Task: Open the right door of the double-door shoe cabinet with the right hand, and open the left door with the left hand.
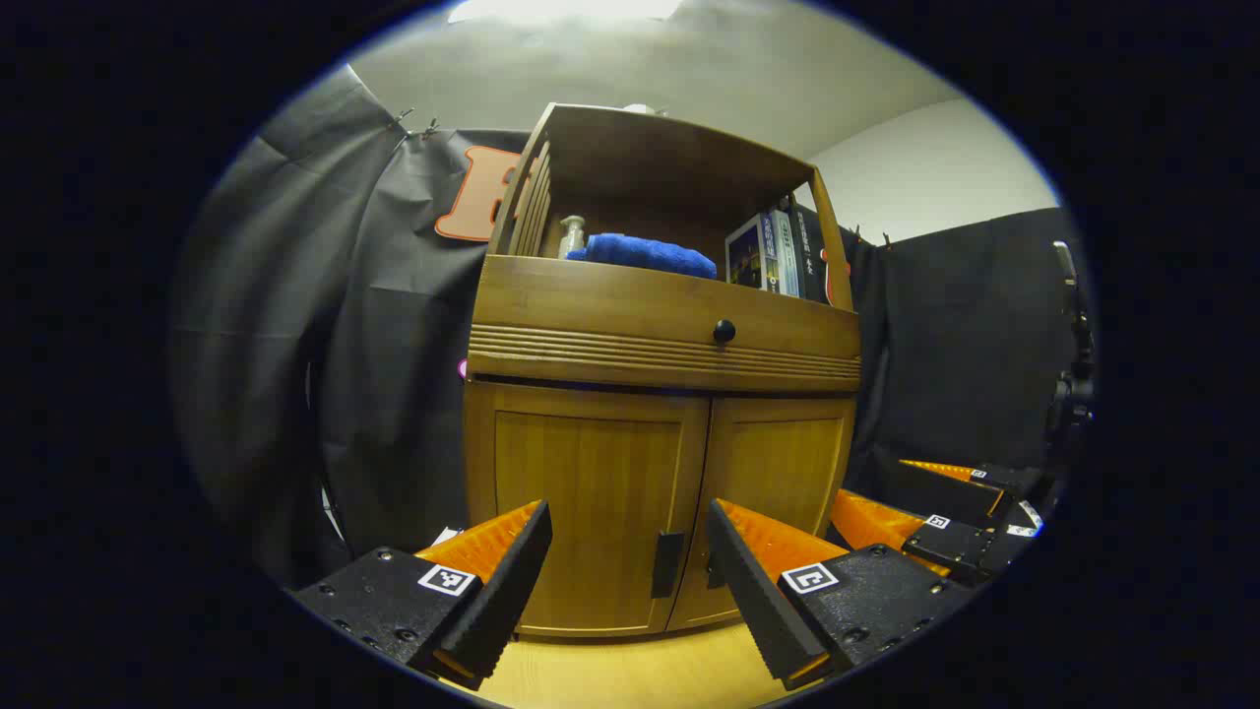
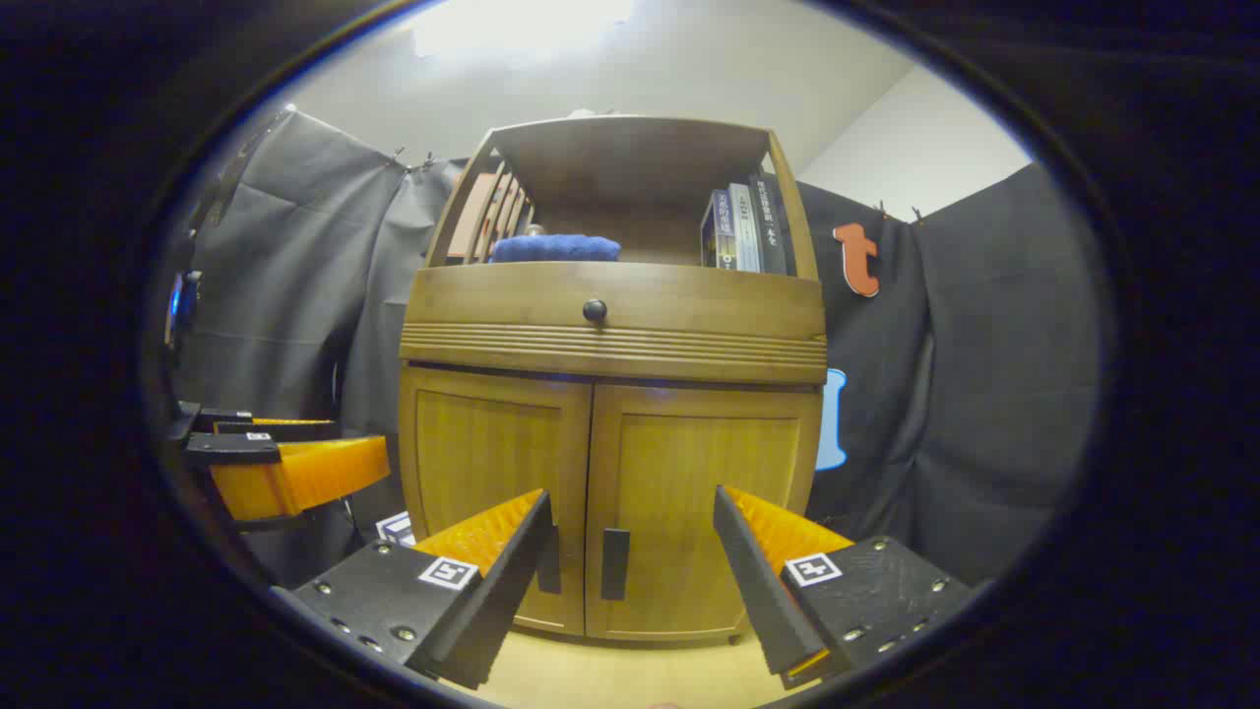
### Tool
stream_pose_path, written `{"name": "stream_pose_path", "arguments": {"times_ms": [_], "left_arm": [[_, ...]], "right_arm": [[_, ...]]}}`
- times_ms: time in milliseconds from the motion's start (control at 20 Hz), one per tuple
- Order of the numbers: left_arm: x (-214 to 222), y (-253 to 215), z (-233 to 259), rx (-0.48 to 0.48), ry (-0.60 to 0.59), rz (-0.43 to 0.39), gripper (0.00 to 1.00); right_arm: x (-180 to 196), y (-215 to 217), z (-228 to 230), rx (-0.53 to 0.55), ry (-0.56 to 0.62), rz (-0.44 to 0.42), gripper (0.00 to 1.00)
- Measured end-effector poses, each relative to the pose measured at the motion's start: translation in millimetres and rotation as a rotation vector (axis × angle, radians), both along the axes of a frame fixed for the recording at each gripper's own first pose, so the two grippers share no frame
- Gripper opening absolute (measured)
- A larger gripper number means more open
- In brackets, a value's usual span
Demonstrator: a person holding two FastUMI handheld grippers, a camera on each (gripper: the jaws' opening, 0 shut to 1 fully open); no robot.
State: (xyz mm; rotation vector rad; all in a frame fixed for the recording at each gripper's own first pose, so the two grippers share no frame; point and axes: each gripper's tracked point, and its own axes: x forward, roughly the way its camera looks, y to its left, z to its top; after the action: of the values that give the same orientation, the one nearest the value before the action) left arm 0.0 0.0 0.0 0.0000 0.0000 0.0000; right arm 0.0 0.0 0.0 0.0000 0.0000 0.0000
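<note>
While both doors (image 2: pixel 600 502) sit closed ahead, each gripper (image 1: pixel 628 571) (image 2: pixel 630 566) gapes, touching nothing.

One cabinet (image 2: pixel 610 335), two doors (each with one dark handle), one drawer knob (image 2: pixel 595 310), one blue cloth (image 2: pixel 555 248).

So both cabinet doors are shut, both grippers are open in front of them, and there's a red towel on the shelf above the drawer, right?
Not quite: the towel is blue, not red, as the left gripper view shows. The rest holds: the left door and right door are shut, and the left gripper and right gripper are open in front of them.
</note>
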Motion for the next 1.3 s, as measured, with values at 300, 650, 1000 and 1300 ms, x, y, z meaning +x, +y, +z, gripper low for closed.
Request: {"name": "stream_pose_path", "arguments": {"times_ms": [300, 650, 1000, 1300], "left_arm": [[4.4, -13.0, -0.4, 0.035, -0.006, 0.028, 0.97], [9.6, -15.0, -6.2, 0.029, 0.012, 0.046, 0.97], [11.6, -10.7, -0.9, 0.029, 0.000, 0.067, 0.97], [-11.4, 32.0, 1.4, 0.097, -0.003, 0.188, 0.97]], "right_arm": [[4.3, -11.3, -17.1, 0.025, 0.064, 0.021, 0.98], [9.2, -12.4, -25.7, 0.059, 0.090, 0.024, 0.98], [30.9, -17.2, -51.1, 0.050, 0.136, 0.014, 0.97], [78.0, 14.8, -122.1, 0.014, 0.288, 0.104, 0.98]]}}
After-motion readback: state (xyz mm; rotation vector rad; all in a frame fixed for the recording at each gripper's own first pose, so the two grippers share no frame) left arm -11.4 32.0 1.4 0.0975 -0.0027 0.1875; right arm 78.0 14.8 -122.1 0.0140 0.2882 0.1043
